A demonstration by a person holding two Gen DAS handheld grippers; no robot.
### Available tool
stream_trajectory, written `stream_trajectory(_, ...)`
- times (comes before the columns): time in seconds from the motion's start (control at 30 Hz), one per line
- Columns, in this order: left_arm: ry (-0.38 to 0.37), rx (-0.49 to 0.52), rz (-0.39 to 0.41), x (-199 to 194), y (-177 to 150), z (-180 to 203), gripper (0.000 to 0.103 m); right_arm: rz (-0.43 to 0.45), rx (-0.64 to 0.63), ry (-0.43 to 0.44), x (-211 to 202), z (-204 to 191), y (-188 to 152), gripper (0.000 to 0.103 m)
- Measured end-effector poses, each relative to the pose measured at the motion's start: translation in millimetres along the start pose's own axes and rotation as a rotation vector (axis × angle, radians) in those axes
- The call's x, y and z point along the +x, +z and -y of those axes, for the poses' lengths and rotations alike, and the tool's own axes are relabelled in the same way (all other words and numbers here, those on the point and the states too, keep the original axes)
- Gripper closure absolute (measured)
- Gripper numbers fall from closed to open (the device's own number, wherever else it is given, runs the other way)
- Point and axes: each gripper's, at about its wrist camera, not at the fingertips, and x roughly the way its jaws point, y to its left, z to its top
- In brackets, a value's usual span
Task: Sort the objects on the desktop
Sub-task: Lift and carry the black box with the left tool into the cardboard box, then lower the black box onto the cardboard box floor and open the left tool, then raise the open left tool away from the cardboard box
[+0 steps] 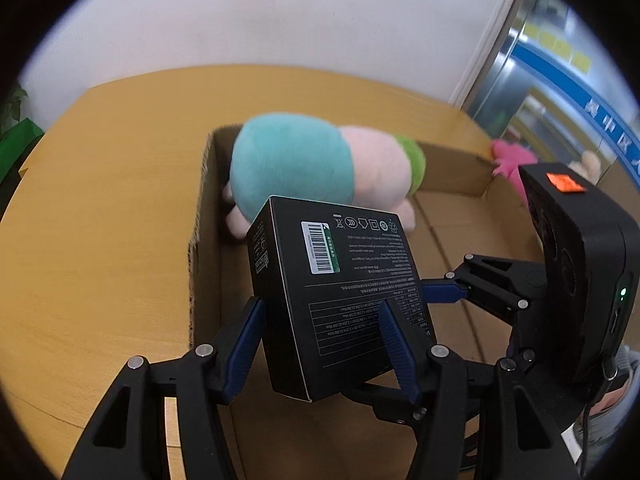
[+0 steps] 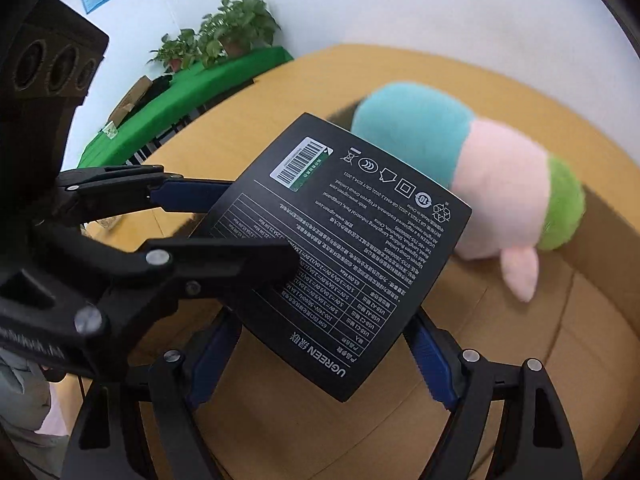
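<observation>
The black box (image 1: 336,300) hangs in the air over the open carton (image 1: 208,184), tilted, its printed face with barcode label and small text turned toward both cameras. Both grippers hold it at once. The left gripper (image 1: 320,344) pinches it across its narrow thickness, one blue pad on the side face and the other on the printed face. The right gripper (image 2: 320,356) clamps it across its wide face, blue pads (image 2: 430,360) pressed on opposite edges near the lower end. In the left wrist view the right gripper's fingers reach the box from the right; in the right wrist view the left gripper comes in from the left.

Beyond the box, a plush toy (image 1: 320,172) in teal, pink and green lies inside the carton against its far wall. The carton sits on a wooden table (image 1: 100,208). A pink plush (image 1: 510,160) lies outside the carton's far corner. Potted plants (image 2: 224,36) stand on a green-covered table (image 2: 176,104) by the white wall.
</observation>
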Motion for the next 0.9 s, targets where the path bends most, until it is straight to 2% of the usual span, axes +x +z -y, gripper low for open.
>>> stream_trajectory(0.1, 0.021, -0.015, -0.056, 13, -3, -1, 0.045, -0.054, 0.019, 0.018, 18, 7, -3, 0.022)
stream_trajectory(0.2, 0.046, -0.021, -0.083, 18, -5, -3, 0.045, -0.071, 0.037, 0.053, 31, 9, -8, 0.023)
stream_trajectory(0.4, 0.107, -0.041, -0.103, 16, 1, -9, 0.044, -0.074, 0.046, 0.070, 40, -1, -11, 0.023)
stream_trajectory(0.53, 0.096, -0.055, -0.098, 7, 0, -15, 0.042, -0.073, 0.046, 0.086, 42, -13, -11, 0.021)
stream_trajectory(0.6, 0.109, -0.046, -0.065, -2, 2, -15, 0.042, -0.059, 0.046, 0.072, 31, -11, -15, 0.019)
stream_trajectory(0.7, 0.209, -0.005, 0.037, -32, 3, -10, 0.042, -0.005, 0.108, 0.044, 0, -7, -16, 0.010)
stream_trajectory(0.77, 0.207, 0.003, 0.117, -58, -1, -8, 0.042, 0.037, 0.143, 0.010, -26, -5, -18, 0.006)
stream_trajectory(0.9, 0.169, -0.001, 0.276, -108, -19, 4, 0.038, 0.145, 0.163, -0.146, -91, -4, -44, 0.000)
